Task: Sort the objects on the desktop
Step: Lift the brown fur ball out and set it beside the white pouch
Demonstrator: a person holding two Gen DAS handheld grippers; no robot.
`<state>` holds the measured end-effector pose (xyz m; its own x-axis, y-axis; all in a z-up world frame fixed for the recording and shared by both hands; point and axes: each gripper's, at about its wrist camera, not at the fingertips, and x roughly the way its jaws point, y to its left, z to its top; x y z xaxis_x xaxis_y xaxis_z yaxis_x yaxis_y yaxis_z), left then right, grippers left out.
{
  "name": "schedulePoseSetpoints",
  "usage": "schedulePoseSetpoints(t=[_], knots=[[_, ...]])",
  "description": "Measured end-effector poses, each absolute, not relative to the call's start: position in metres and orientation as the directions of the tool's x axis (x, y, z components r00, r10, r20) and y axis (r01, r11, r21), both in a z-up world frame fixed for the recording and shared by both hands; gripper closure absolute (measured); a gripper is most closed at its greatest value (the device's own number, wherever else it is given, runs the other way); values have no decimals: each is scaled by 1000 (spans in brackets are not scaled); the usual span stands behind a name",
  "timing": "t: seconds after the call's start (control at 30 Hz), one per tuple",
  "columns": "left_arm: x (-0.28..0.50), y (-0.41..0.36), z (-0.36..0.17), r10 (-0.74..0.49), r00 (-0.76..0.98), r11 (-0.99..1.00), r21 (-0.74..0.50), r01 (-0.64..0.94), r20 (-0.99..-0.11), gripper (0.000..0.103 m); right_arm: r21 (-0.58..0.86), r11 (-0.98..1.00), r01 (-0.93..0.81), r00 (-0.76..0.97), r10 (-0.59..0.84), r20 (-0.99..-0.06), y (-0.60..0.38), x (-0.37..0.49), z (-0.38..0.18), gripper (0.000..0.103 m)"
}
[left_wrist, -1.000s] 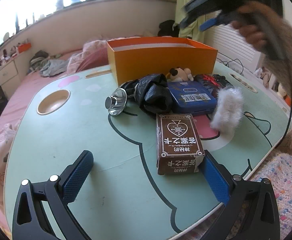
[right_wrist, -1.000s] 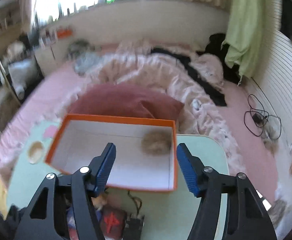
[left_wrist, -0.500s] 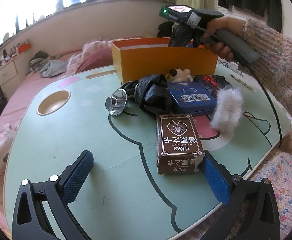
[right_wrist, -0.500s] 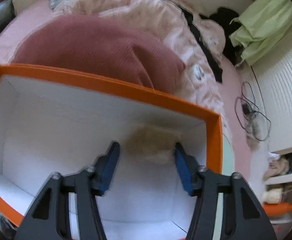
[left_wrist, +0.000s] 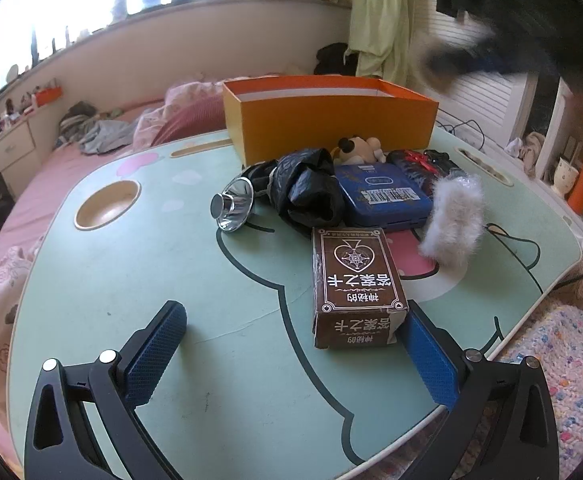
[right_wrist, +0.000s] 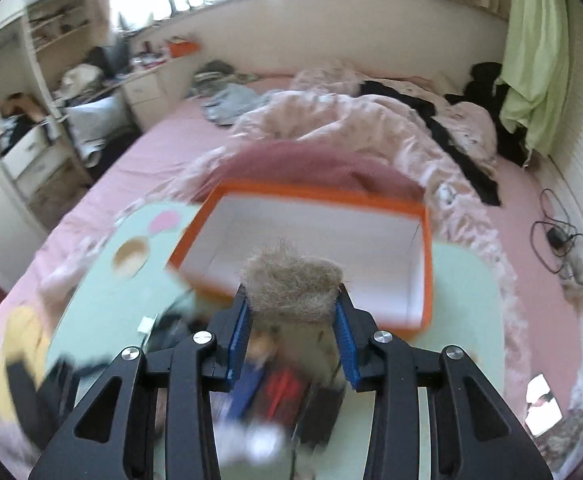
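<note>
My right gripper (right_wrist: 293, 310) is shut on a brown fluffy ball (right_wrist: 291, 284), its blue pads pressing both sides, held above the near wall of the orange box (right_wrist: 423, 280). The box's white inside shows nothing else. In the left wrist view that gripper is only a dark blur at the top right. My left gripper (left_wrist: 291, 344) stands open low over the green table (left_wrist: 131, 280). A brown card box (left_wrist: 355, 288) lies beside its right finger (left_wrist: 427, 356). Behind it lie a blue tin (left_wrist: 383, 196), a black bag (left_wrist: 307, 196), a silver cone (left_wrist: 233, 208) and a white fluffy piece (left_wrist: 451, 216).
A small plush toy (left_wrist: 357, 148) and a dark item with a red ribbon (left_wrist: 415, 160) sit against the orange box (left_wrist: 331, 120). The table has a round cup recess (left_wrist: 107, 204) at the left. A pink bed lies behind the table, and a knitted rug (left_wrist: 563, 344) lies to its right.
My right gripper went down into the orange box, shut on the brown fluffy ball and came back up and toward me with it. The left gripper kept still.
</note>
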<state>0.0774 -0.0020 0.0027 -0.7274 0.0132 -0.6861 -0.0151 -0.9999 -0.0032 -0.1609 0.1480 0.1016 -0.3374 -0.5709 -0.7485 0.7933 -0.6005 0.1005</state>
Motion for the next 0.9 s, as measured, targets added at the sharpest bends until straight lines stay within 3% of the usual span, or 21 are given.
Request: schedulePoseSetpoints(t=[0.3, 0.33, 0.4, 0.43, 0.53, 0.63, 0.67, 0.8, 0.9], knots=[[78, -3, 2, 13, -727, -1000, -3, -15, -686, 0, 146, -607, 781, -303, -573, -761, 224, -104, 10, 62], [77, -3, 2, 12, -727, -1000, -2, -15, -686, 0, 161, -607, 778, -303, -587, -751, 228, -102, 4, 58], [78, -3, 2, 13, -727, -1000, -3, -15, -686, 0, 192, -602, 775, -305, -623, -721, 234, -98, -2, 39], [78, -3, 2, 13, -727, -1000, -3, -15, -686, 0, 194, -615, 764, -326, -628, -707, 237, -96, -3, 23], [78, -3, 2, 12, -728, -1000, -3, -15, -686, 0, 127, -648, 751, -420, -617, -665, 238, -90, 2, 19], [78, -3, 2, 12, -727, -1000, -3, -15, -686, 0, 15, -681, 732, -490, -542, -683, 236, -82, -4, 18], [78, -3, 2, 11, -728, -1000, 0, -15, -685, 0, 4, -681, 732, -487, -528, -696, 234, -80, -9, 18], [78, -3, 1, 11, -729, -1000, 1, -16, -685, 0, -5, -686, 727, -485, -508, -712, 235, -85, -19, 0], [78, -3, 1, 11, -729, -1000, 1, -16, -685, 0, -5, -691, 723, -492, -510, -705, 236, -89, -21, 0]])
